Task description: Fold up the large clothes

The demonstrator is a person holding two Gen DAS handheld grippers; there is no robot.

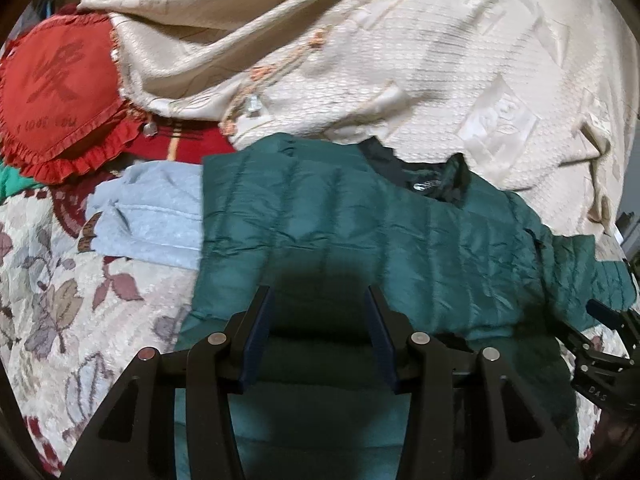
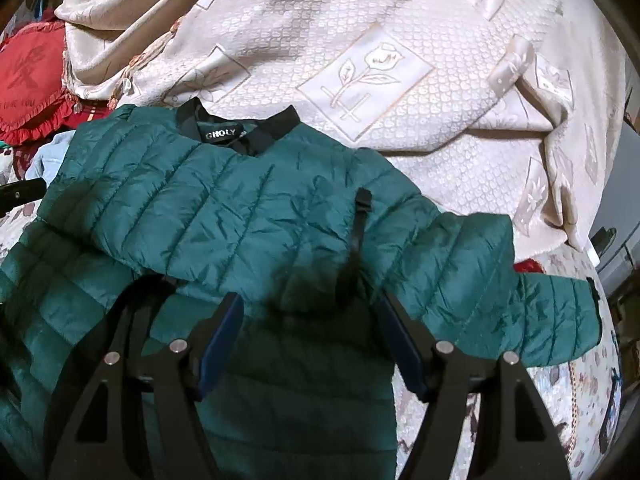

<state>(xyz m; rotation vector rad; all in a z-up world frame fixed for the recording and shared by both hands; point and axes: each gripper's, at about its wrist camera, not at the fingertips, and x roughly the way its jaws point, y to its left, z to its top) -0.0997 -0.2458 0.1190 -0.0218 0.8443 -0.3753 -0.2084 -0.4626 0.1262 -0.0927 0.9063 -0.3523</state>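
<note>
Jacket first: we see a dark green quilted one spread out on a bed, its black collar toward a heap of cream bedspread patterned with flower panels. One sleeve stretches out to the right across the flowered cover of the bed. In the right wrist view the upper part seems folded down over the lower part, with a black strap lying over the fold. A white label reading GHOLY sits inside the collar.

Our left gripper hangs above the jacket's green cloth with its two fingers apart and nothing between them; the pads do not press on the cloth. Our right gripper hangs over the middle of the jacket near the strap, its fingers spread wider, also holding nothing.

To the left of the jacket lies a pale blue folded cloth, just beside its edge. Behind that rests a red frilled cushion, partly tucked under the cream bedspread.
</note>
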